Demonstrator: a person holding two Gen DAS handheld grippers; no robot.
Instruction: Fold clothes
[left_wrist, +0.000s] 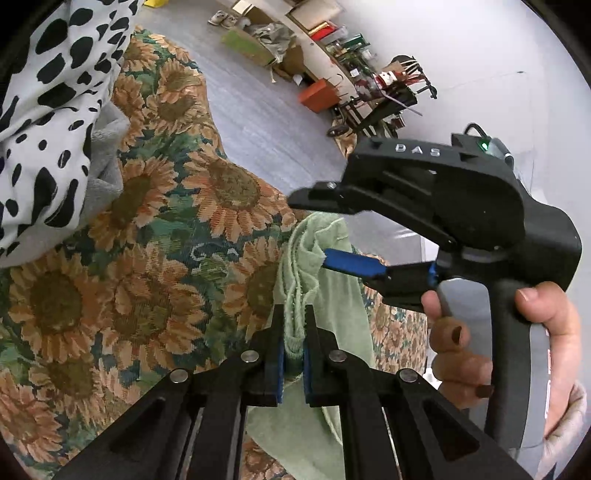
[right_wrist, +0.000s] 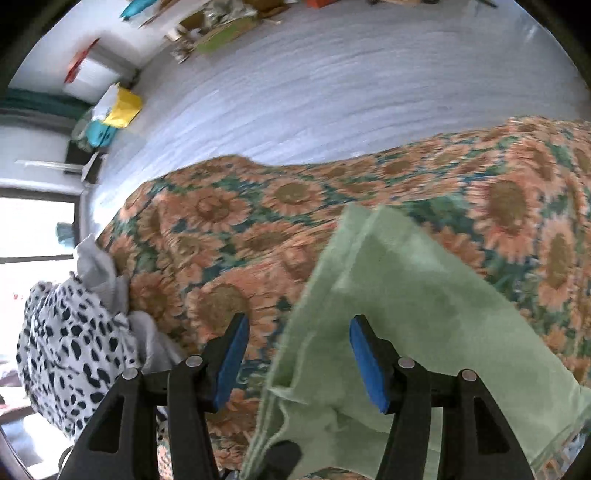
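A pale green cloth (left_wrist: 321, 295) hangs over the sunflower-patterned cover (left_wrist: 147, 258). My left gripper (left_wrist: 294, 332) is shut on a bunched, hemmed edge of it. To the right, a hand holds my right gripper (left_wrist: 308, 229), open, one black finger above the cloth's top fold and the blue-padded one beside it. In the right wrist view the green cloth (right_wrist: 406, 295) spreads flat across the cover (right_wrist: 221, 229). Its left edge runs between the parted blue pads (right_wrist: 232, 354) of the right gripper (right_wrist: 299, 319), and neither pad presses on it.
A white garment with black spots (left_wrist: 48, 110) (right_wrist: 74, 350) lies heaped at the left over a grey garment (left_wrist: 107, 158) (right_wrist: 99, 273). Beyond the cover's edge is grey floor (left_wrist: 258, 122), with boxes and a cart (left_wrist: 369, 103) along the wall.
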